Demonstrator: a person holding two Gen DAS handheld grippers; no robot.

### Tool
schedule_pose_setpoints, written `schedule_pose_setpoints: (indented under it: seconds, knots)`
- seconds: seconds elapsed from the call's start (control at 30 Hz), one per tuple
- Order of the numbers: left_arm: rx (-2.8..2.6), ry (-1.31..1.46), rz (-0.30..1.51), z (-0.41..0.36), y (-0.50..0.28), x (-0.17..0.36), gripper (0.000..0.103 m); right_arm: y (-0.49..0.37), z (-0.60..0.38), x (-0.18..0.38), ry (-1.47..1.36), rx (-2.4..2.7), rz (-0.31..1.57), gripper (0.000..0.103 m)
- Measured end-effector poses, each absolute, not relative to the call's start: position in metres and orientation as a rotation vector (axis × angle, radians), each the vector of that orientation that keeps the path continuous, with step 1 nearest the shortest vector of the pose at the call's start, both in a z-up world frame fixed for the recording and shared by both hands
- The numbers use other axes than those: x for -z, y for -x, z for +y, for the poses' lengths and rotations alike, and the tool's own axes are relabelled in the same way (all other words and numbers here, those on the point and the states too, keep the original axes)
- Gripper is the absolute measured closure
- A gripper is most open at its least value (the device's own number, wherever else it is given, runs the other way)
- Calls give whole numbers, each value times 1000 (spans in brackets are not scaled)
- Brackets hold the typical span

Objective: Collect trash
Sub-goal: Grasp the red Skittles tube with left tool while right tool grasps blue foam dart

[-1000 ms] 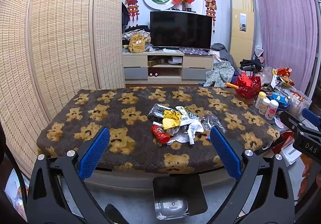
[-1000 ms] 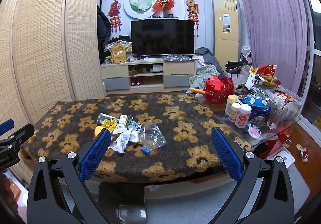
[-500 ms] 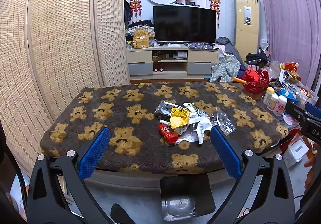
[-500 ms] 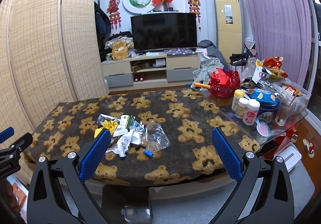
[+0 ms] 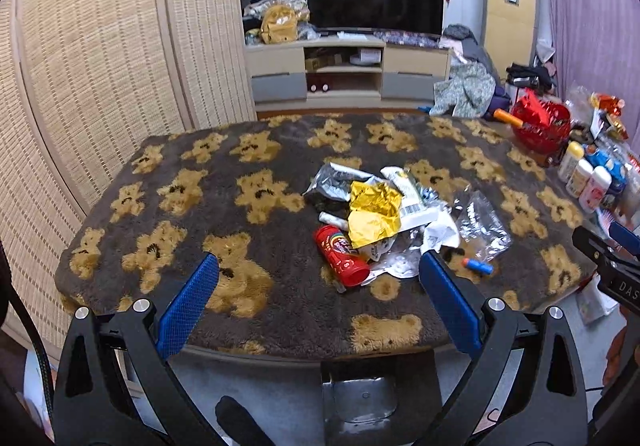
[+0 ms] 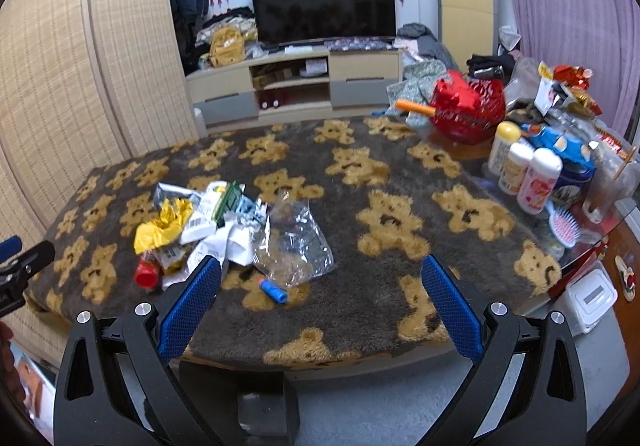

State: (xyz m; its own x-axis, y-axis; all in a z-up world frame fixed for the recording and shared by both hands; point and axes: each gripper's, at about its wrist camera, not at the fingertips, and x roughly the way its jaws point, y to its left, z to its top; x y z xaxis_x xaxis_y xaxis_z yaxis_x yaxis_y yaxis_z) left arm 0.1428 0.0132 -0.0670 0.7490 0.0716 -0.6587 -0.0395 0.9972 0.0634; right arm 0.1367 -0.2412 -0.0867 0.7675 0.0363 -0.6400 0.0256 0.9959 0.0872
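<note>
Both grippers have come closer to the table and tipped downward since the earlier frames, so the trash pile now looms larger in each view.

From the left wrist camera, the left gripper (image 5: 319, 278) hangs over the near edge of the bear-print blanket (image 5: 192, 206) with its blue pads spread wide, grasping nothing. The trash pile (image 5: 392, 222) lies on the blanket right of centre, just beyond the gripper's right pad. A red can (image 5: 341, 255) lies on its side at the pile's near left edge, with a crumpled yellow wrapper (image 5: 372, 217) resting partly over it. A silver foil bag (image 5: 334, 185) sits behind the wrapper, a clear plastic bag (image 5: 482, 224) lies to the right, and a small blue cap (image 5: 478, 265) rests just in front of that bag. The right gripper (image 5: 612, 258) shows at the right edge.

From the right wrist camera, the right gripper (image 6: 320, 278) is likewise spread wide and empty. The pile sits to the left of centre, with crumpled white paper (image 6: 224, 240) just above the left pad, the clear plastic bag (image 6: 294, 242) between the pads, and the blue cap (image 6: 273, 291) nearer. Bottles (image 6: 524, 170) and a red basket (image 6: 468, 108) crowd the table's right end. The left gripper (image 6: 18, 266) appears at the left edge.
</note>
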Motion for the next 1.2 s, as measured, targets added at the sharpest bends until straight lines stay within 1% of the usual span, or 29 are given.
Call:
schedule_pose_setpoints:
  seconds: [0.17,0.27,0.33,0.37,0.4,0.43,0.5,0.53,0.6,0.67,0.87,1.03,1.07,1.2]
  knots:
    - [-66,-65,782,15,-172,93,9,-154,-234,119,-69,-50,732,3]
    - [-62,-52,818,20,-188,110,12,-158,-228,130,-42,-84,722,4]
    - [-53,-47,846,20,-199,121,18,-162,-225,138,-31,-107,722,8]
    - [-49,-48,861,20,-204,127,20,-164,-226,142,-33,-118,727,14]
    - [-40,-46,873,19,-207,132,24,-165,-225,146,-39,-130,734,21]
    - [-32,-42,884,18,-210,137,27,-166,-225,151,-45,-141,742,24]
    - [-23,-41,898,15,-217,145,30,-169,-224,161,-48,-157,765,37]
    - [-22,-47,905,13,-219,149,31,-171,-223,165,-46,-164,772,40]
    - [-19,-58,916,9,-224,155,34,-176,-220,176,-49,-187,800,52]
    - [-21,-64,922,8,-225,159,35,-181,-217,185,-56,-216,820,55]
    - [-29,-53,943,8,-234,169,36,-192,-206,197,-19,-238,830,56]
    - [-23,-61,967,6,-241,177,36,-200,-203,204,-25,-255,837,62]
    - [-24,-60,975,6,-242,180,36,-201,-201,205,-26,-263,838,66]
    - [-36,-55,993,12,-247,186,45,-201,-192,206,-28,-300,832,74]
